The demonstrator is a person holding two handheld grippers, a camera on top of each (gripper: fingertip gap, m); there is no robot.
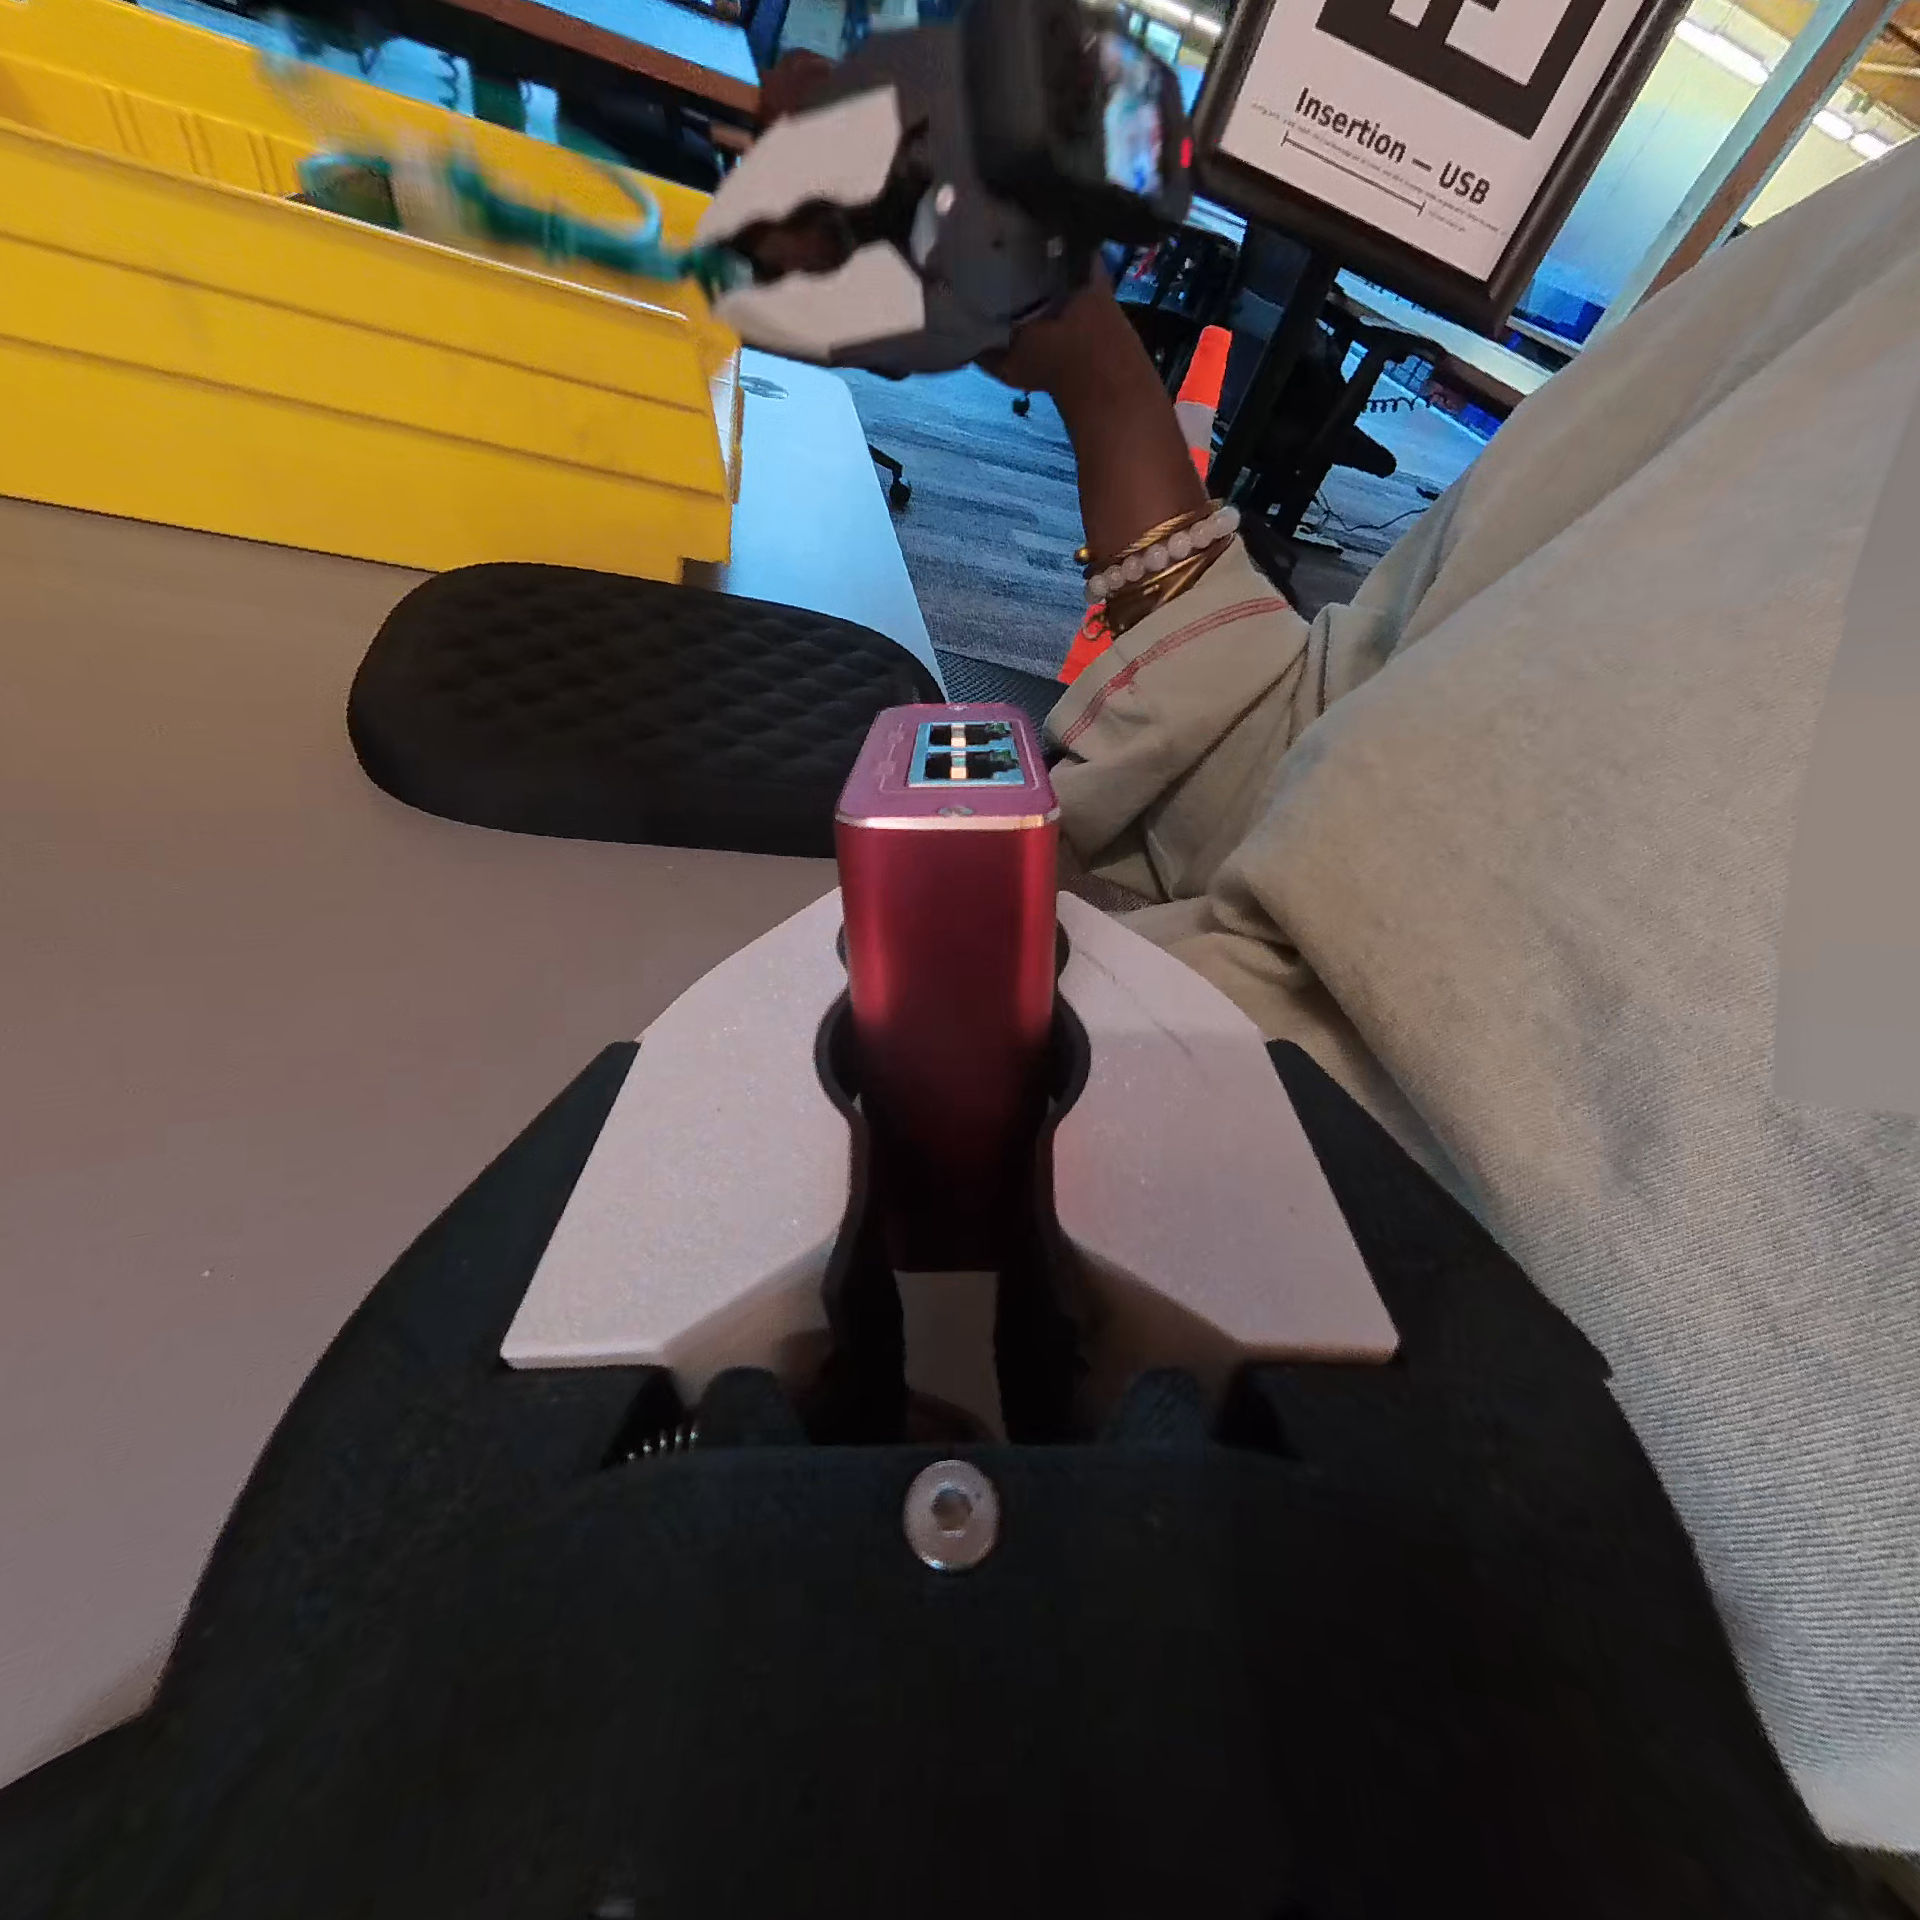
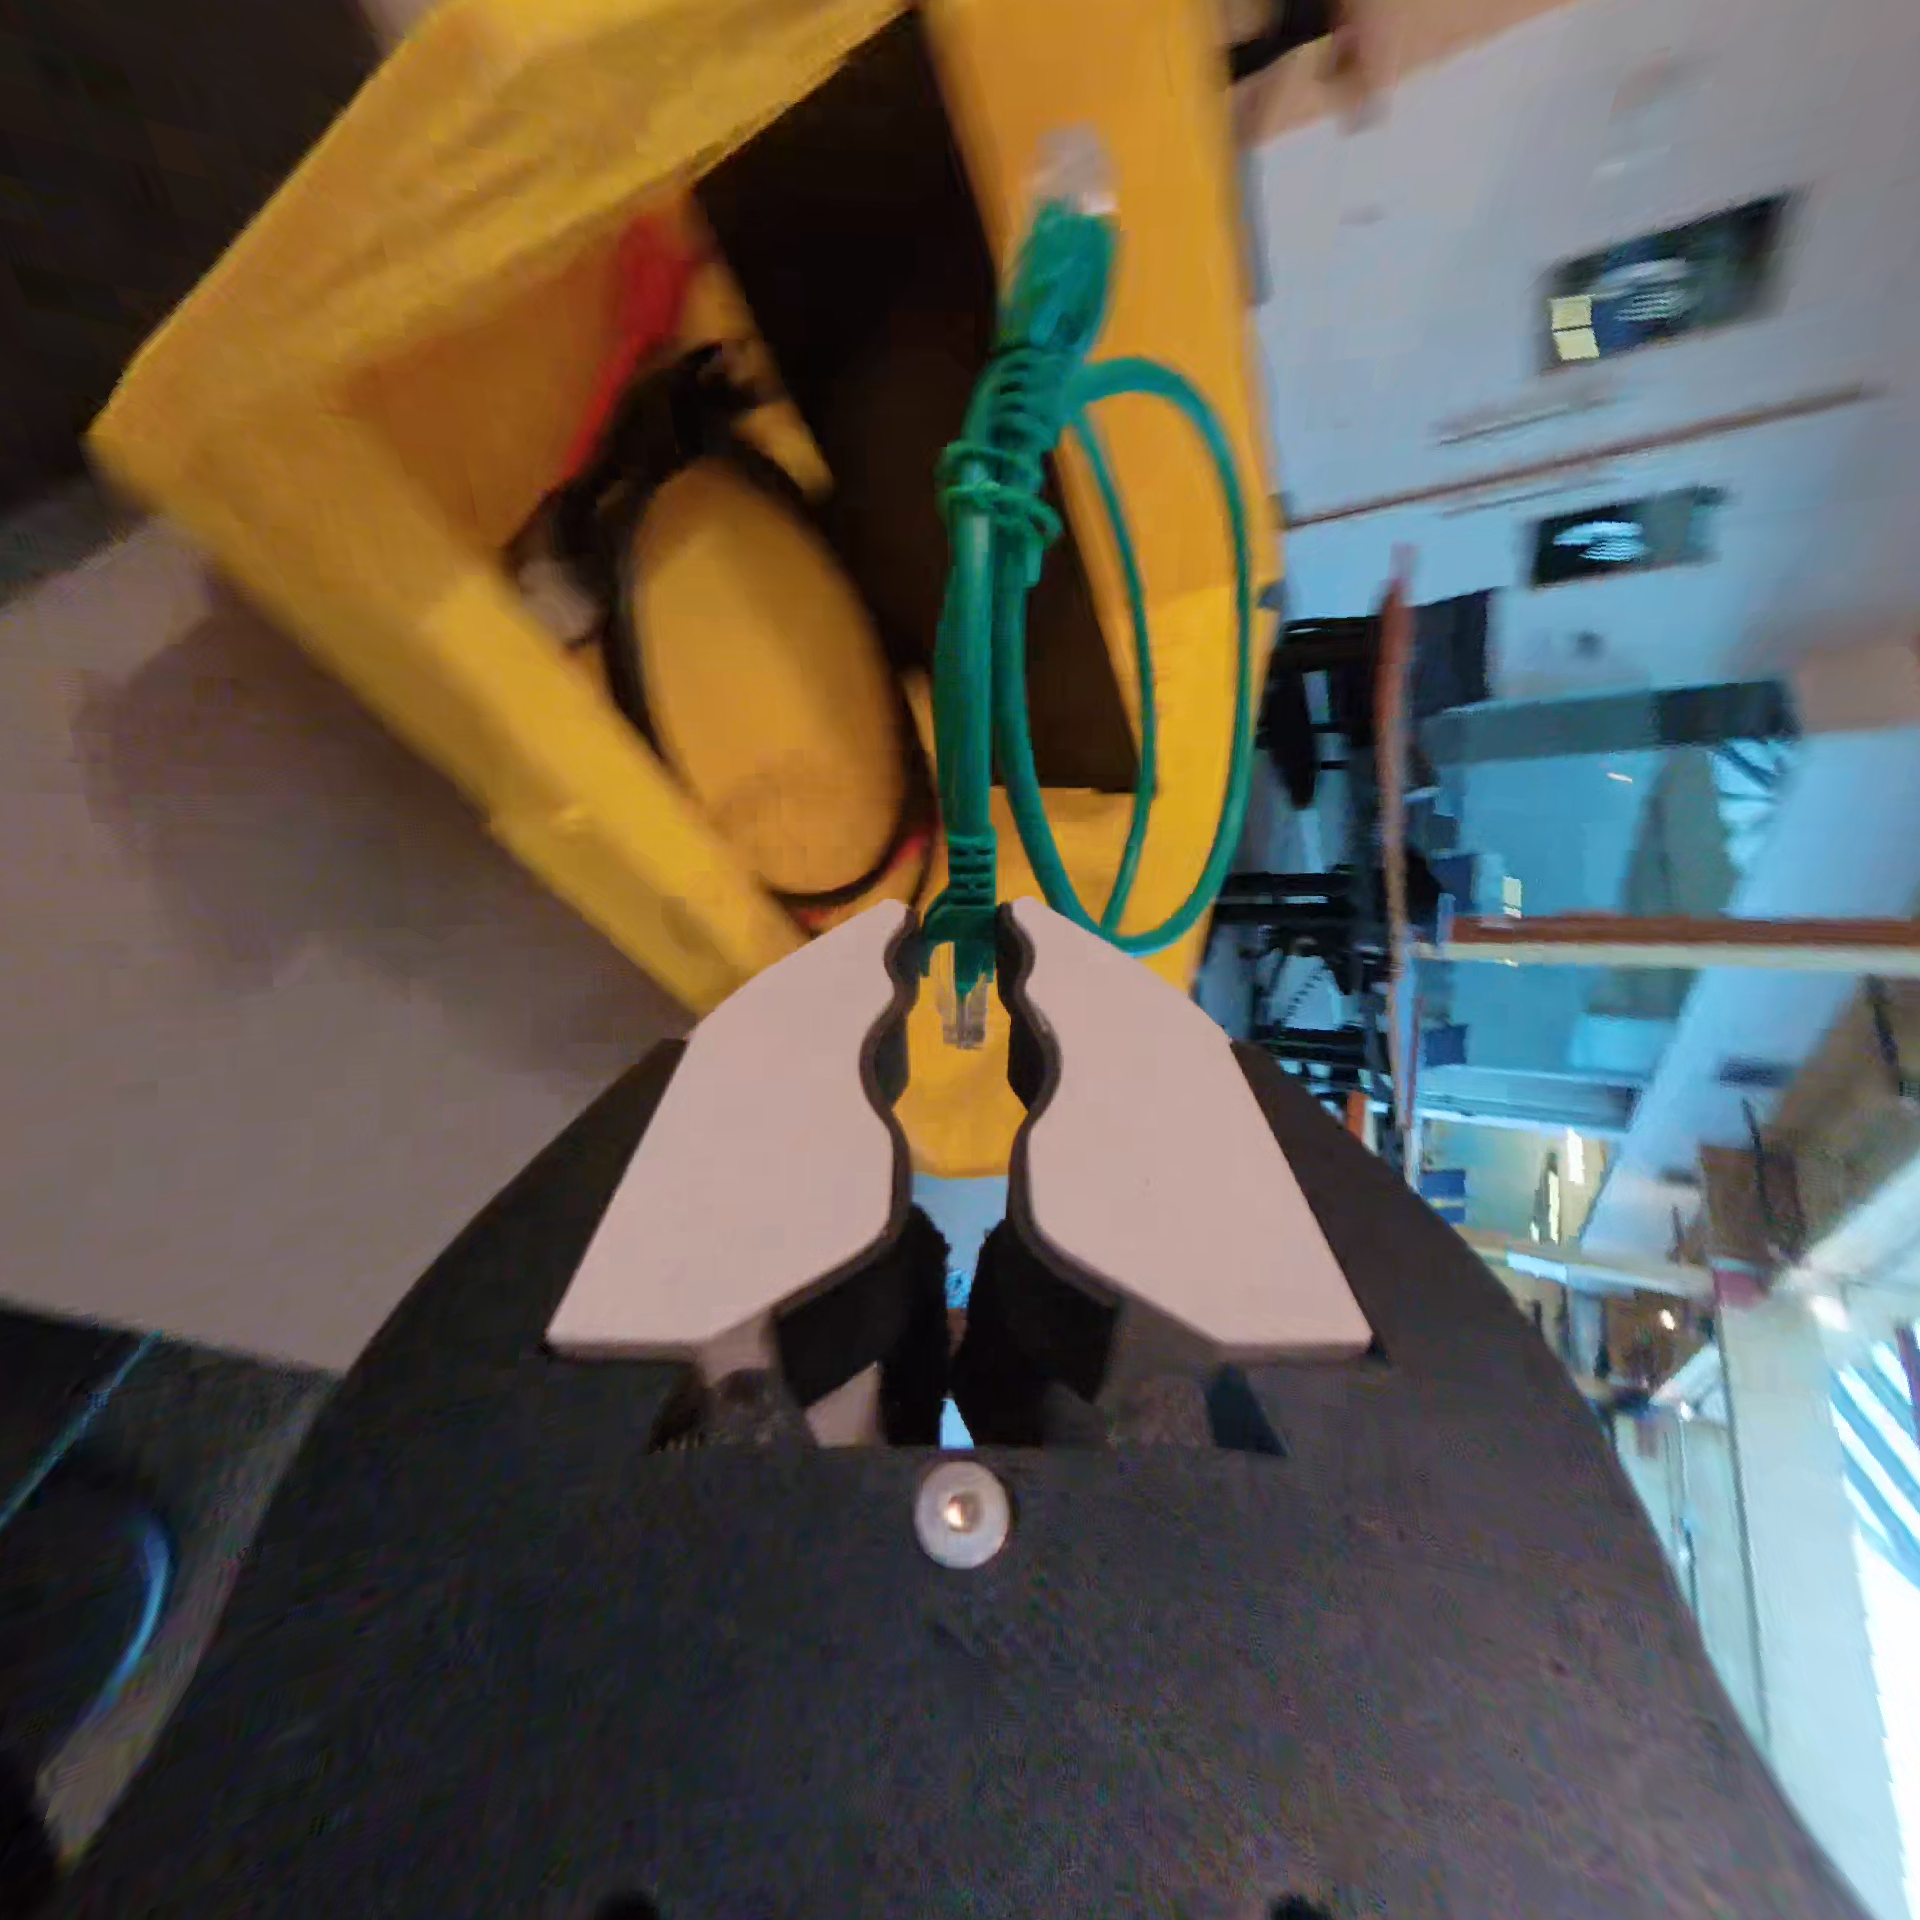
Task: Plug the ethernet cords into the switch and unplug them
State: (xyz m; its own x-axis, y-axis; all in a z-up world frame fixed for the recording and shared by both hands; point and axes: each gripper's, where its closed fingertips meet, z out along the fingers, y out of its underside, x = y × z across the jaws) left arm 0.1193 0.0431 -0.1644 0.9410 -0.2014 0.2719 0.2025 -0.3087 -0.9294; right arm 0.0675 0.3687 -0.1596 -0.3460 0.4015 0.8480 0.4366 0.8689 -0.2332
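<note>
My left gripper (image 1: pixel 948 935) is shut on a red metal switch (image 1: pixel 945 935), held upright over the table with its port face (image 1: pixel 961 753) pointing away; several ports show empty. My right gripper (image 2: pixel 958 920) is shut on the plug end of a coiled green ethernet cord (image 2: pixel 977 644), whose clear plug (image 2: pixel 961 1013) sits between the fingers. The cord's other plug (image 2: pixel 1075 177) sticks out at the far end. In the left wrist view the right gripper (image 1: pixel 727 265) is raised at upper centre over the yellow bin, with the blurred green cord (image 1: pixel 540 218) trailing left.
A yellow bin (image 1: pixel 343 343) stands on the table at the left; in the right wrist view it (image 2: pixel 343 416) holds black and red cables (image 2: pixel 644 436). A black padded rest (image 1: pixel 623 707) lies behind the switch. A framed sign (image 1: pixel 1392 125) stands at upper right. The person's sleeve (image 1: pixel 1558 831) fills the right.
</note>
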